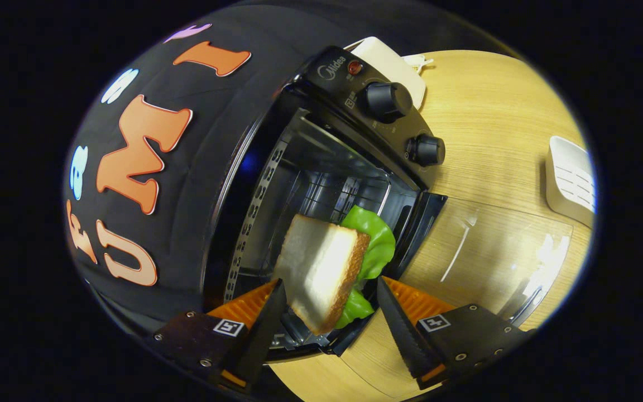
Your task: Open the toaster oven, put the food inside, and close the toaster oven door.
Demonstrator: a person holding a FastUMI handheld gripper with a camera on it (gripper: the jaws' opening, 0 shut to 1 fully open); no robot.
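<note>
Jaws apart w/ sandwich (324, 271) between them, neither finger clearly pressing on it; it sits at the mouth of the open toaster oven (321, 162), glass door (494, 251) folded down over the wooden surface (494, 123). Risk: sandwich too near the front lip, so closing the door could catch or tip it out. Lettuce layer may slide off too.

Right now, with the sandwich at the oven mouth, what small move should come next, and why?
Probably ease the gripper straight back. Its fingers stand open, apart from the sandwich, which looks to lie in the toaster oven cavity. The glass door lies open on the table and remains to be closed.
</note>
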